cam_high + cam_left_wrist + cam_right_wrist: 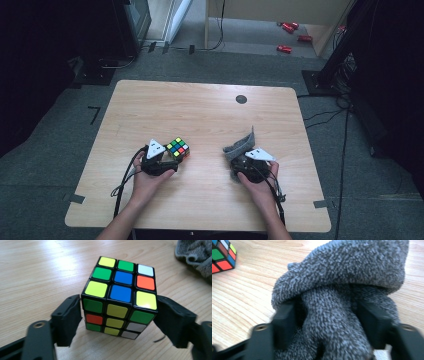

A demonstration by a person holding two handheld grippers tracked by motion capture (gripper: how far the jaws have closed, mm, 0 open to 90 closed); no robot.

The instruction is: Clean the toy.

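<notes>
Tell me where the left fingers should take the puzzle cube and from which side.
Probably grip the puzzle cube on its two opposite upright side faces, around mid height, coming in level from the person's side. It sits flat on the table, so those flat parallel faces suit the left gripper, whose fingers already flank it.
</notes>
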